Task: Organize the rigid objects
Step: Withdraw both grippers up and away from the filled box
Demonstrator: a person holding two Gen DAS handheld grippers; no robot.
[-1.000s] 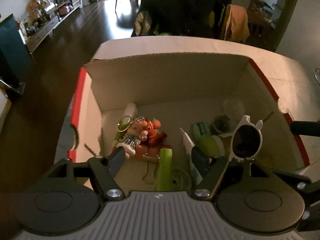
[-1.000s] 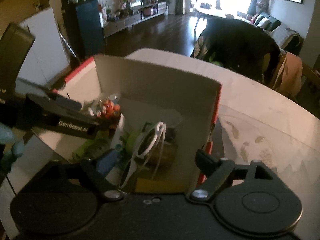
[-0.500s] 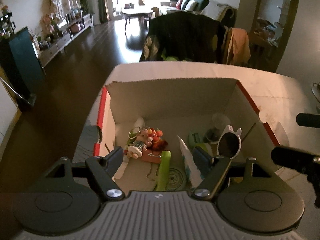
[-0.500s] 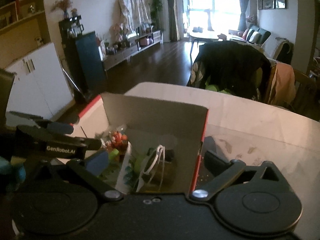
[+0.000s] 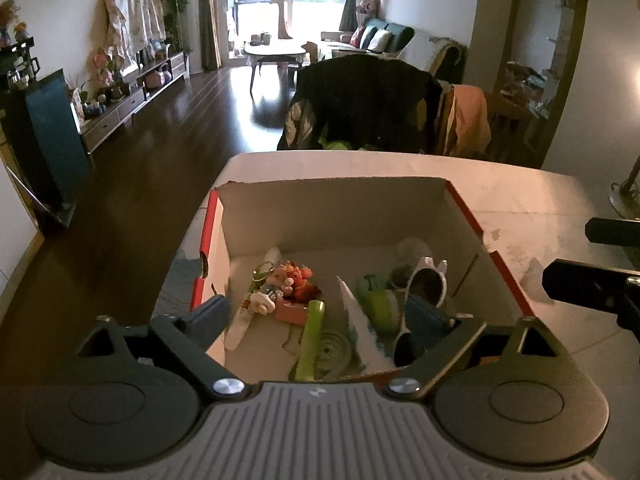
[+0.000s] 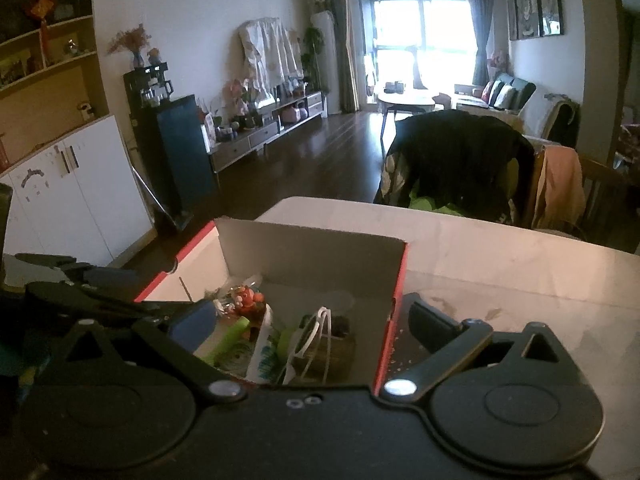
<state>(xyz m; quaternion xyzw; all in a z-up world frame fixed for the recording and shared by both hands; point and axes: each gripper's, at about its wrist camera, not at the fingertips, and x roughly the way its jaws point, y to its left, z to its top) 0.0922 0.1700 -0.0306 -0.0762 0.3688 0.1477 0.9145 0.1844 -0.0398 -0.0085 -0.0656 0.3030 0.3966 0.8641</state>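
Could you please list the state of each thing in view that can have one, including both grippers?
Box: open-topped, upright on the table, holding items.
Sunglasses: unfolded, propped against other items in the box.
Green tube: lying flat in the box.
Keychain toy: lying on the box floor.
Left gripper: open, fingers just widened, nothing between them.
Right gripper: open, empty, straddling the box's right wall.

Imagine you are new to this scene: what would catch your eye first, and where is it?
First, the open cardboard box with red outer sides, standing on the pale table and full of small things. Inside, white sunglasses lean near its right wall, an orange toy keyring lies toward the left, and a green tube sits at the front. Both the left gripper and the right gripper hang open above it, holding nothing.
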